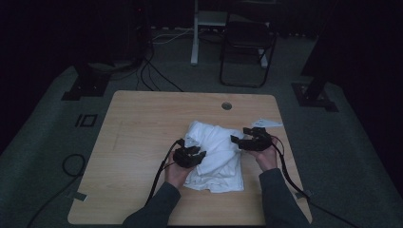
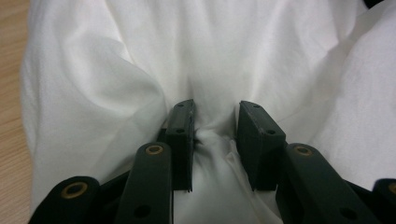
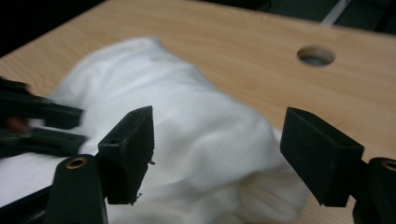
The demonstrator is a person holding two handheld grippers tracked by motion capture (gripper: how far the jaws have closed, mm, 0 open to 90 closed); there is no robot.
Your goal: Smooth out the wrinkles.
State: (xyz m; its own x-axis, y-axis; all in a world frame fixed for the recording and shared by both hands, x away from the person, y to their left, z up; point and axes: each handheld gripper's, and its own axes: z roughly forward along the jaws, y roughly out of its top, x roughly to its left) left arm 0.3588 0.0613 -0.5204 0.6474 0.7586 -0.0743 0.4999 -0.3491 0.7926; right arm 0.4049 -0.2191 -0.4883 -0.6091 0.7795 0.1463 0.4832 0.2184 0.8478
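We have the white cloth (image 1: 214, 154) bunched mid-tabletop (image 1: 142, 118). Left gripper (image 2: 215, 122) jaws pinch a fold of it; right gripper (image 3: 217, 154) jaws stand wide above it, holding nothing. Risk: one-sided pull could slip the fold or drag the heap off-centre.

We see the high view dim, its edges nearly black. Both gripper views look brighter. The right one blurs the white cloth (image 3: 187, 140).
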